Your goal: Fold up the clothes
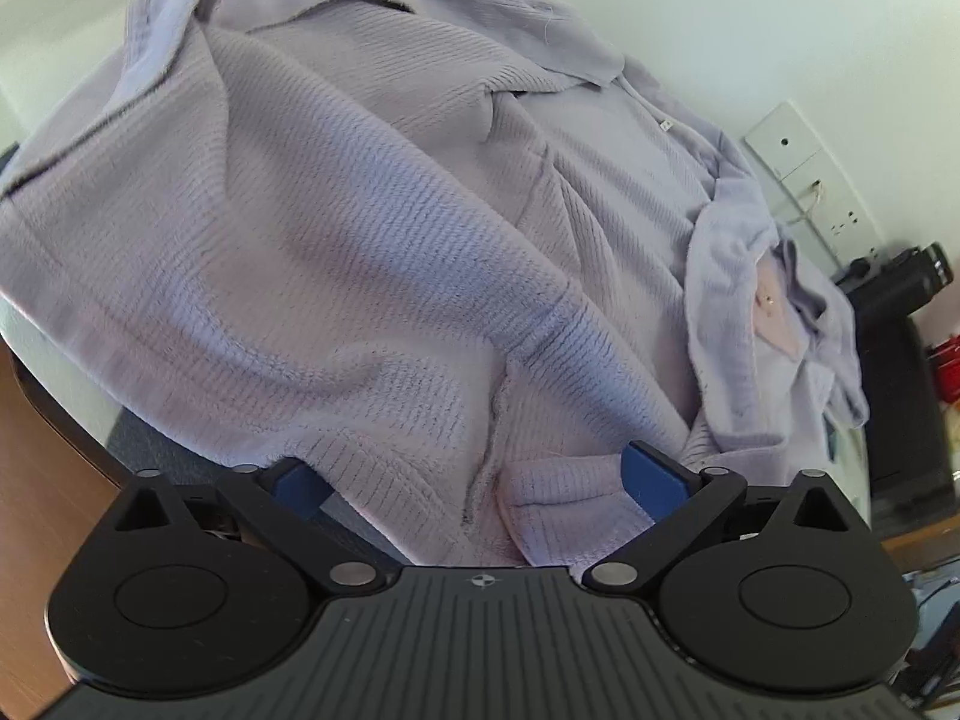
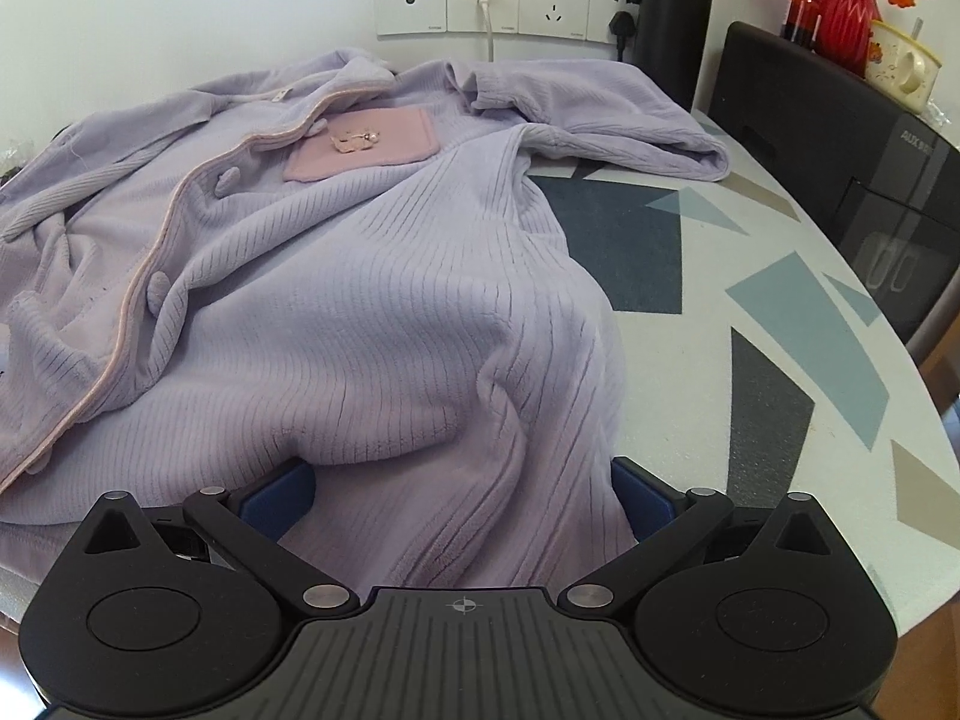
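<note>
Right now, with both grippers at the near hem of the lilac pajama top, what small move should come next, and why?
Probably close both grippers, left gripper and right gripper, on the pajama top: hem fabric lies between each pair of wide-apart blue fingers, ungripped.

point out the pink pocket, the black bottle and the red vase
pink pocket (image 2: pixel 366 147), right wrist view, middle of the patch
black bottle (image 2: pixel 675 18), right wrist view, its body
red vase (image 2: pixel 849 6), right wrist view, its ribbed belly

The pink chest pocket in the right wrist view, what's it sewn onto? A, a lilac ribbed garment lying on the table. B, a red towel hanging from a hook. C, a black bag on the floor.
A: the pink pocket sits on the lilac ribbed garment spread over the patterned table.
</note>
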A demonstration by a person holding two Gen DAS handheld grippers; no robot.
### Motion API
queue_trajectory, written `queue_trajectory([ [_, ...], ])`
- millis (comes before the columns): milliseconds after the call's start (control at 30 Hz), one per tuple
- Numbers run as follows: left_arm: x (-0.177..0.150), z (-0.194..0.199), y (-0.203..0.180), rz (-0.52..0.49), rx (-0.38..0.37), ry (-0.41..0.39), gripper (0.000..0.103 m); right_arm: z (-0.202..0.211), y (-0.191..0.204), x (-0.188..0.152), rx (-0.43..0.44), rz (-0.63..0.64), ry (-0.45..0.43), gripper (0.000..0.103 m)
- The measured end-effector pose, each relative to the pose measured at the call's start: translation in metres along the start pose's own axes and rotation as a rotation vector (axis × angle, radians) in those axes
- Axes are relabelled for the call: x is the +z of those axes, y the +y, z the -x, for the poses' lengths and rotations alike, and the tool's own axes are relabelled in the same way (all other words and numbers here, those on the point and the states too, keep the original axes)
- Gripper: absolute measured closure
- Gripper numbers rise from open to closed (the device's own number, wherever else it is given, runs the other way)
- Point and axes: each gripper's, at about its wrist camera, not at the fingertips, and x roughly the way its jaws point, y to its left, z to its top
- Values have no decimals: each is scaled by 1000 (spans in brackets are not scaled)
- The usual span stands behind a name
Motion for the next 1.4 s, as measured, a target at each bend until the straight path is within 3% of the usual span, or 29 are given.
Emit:
queue_trajectory([
  [33,1,2,1,-1,55,-16,85,0,0,0,2,3,3,1],
  [67,2,2,9,46,37,-6,96,0,-1,1,6,6,6,1],
  [167,4,2,34,180,-17,23,98,-1,-2,4,17,12,22,1],
  [333,3,24,31,75,-20,-29,98,8,-8,9,61,5,11,1],
  [400,6,38,31,32,-40,-55,98,17,-14,12,90,-12,-9,12],
  [533,7,69,24,-147,-82,-130,98,54,-23,20,142,-38,-127,12],
  [600,4,84,22,-223,-96,-166,98,67,-20,24,181,-2,-144,12],
  [667,0,91,29,-220,-94,-177,98,72,-9,21,219,46,-138,13],
  [767,-2,84,46,-144,-126,-115,98,71,17,11,262,133,-95,24],
  [867,-7,84,54,-156,-155,-87,98,64,40,-1,366,115,-9,36],
  [933,-10,87,55,-194,-178,-89,98,59,56,-9,401,110,40,36],
  [1100,-11,93,61,-241,-220,-78,98,52,88,-24,296,232,49,40],
  [1133,-12,94,62,-248,-226,-71,98,52,91,-26,272,246,44,47],
  [1167,-12,95,64,-253,-231,-68,99,55,89,-27,252,230,34,64],
  [1200,-12,97,66,-254,-236,-68,99,58,85,-27,239,206,23,76],
  [1233,-12,99,69,-254,-241,-68,99,61,75,-23,251,152,8,82],
  [1267,-12,100,72,-251,-243,-70,99,67,63,-20,249,86,-26,97],
  [1333,-10,105,79,-233,-241,-83,99,79,37,-13,172,-15,-100,99],
  [1400,-7,111,88,-212,-222,-108,99,92,4,-4,30,-137,-203,103],
])
